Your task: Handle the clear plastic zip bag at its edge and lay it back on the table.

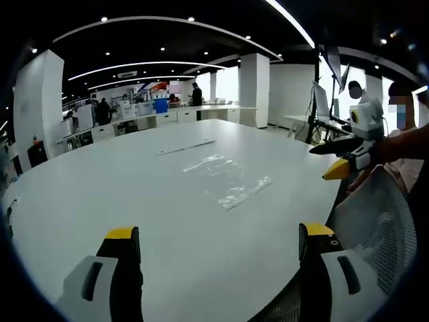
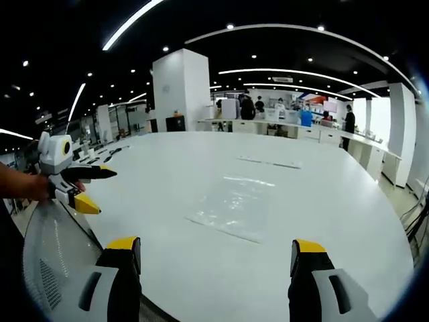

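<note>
Clear plastic zip bag (image 1: 226, 178) is lying flat on the white table (image 1: 100, 194); both grippers (image 1: 214, 241) (image 2: 216, 255) are hovering wide open, holding nothing

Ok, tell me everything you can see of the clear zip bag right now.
The clear zip bag lies flat on the white table, transparent thin plastic with light glare and slight wrinkles, apparently empty. In the left gripper view it shows as a rectangle with one edge strip catching the light. Nothing touches it but the tabletop; both tools are open and short of it. A separate thin clear strip lies beyond it, apart.
</note>
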A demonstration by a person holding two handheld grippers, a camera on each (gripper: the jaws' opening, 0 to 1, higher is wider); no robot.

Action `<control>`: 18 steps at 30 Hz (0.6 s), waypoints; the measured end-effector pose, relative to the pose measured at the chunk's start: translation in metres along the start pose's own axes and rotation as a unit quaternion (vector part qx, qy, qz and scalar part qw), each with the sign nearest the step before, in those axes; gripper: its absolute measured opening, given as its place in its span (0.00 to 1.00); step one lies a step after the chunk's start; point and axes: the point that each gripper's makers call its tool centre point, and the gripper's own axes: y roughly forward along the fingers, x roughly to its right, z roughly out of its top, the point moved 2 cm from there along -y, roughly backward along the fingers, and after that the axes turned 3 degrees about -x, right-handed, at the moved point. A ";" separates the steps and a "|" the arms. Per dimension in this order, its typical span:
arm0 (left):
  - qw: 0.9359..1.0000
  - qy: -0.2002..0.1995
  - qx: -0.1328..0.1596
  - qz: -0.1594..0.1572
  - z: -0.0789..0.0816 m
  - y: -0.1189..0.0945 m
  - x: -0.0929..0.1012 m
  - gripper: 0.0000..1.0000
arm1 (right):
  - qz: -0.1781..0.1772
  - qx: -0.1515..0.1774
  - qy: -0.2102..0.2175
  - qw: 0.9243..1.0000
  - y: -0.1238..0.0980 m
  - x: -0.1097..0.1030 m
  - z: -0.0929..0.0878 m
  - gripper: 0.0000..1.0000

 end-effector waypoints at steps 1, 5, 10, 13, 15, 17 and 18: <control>1.000 0.001 0.000 -0.001 0.000 0.000 0.001 0.97 | 0.000 -0.002 0.000 1.000 0.000 0.000 -0.001 0.93; 1.000 0.001 0.000 0.000 0.000 0.000 0.000 0.97 | 0.002 -0.002 -0.002 1.000 0.002 -0.002 -0.001 0.93; 1.000 -0.002 0.001 0.000 0.000 0.000 0.000 0.97 | 0.003 -0.001 -0.003 1.000 0.003 -0.005 0.000 0.93; 1.000 -0.001 0.000 0.000 0.001 0.000 0.001 0.97 | 0.003 0.000 -0.002 1.000 0.003 -0.006 0.000 0.93; 1.000 -0.001 -0.001 0.000 0.000 0.000 0.001 0.97 | 0.003 0.000 -0.001 1.000 0.003 -0.006 -0.001 0.93; 1.000 -0.002 -0.002 0.000 0.000 0.000 0.002 0.97 | 0.005 -0.004 0.001 1.000 0.004 -0.006 -0.004 0.93; 1.000 -0.003 -0.002 0.000 0.000 0.000 0.002 0.97 | 0.005 -0.004 0.000 1.000 0.004 -0.006 -0.006 0.93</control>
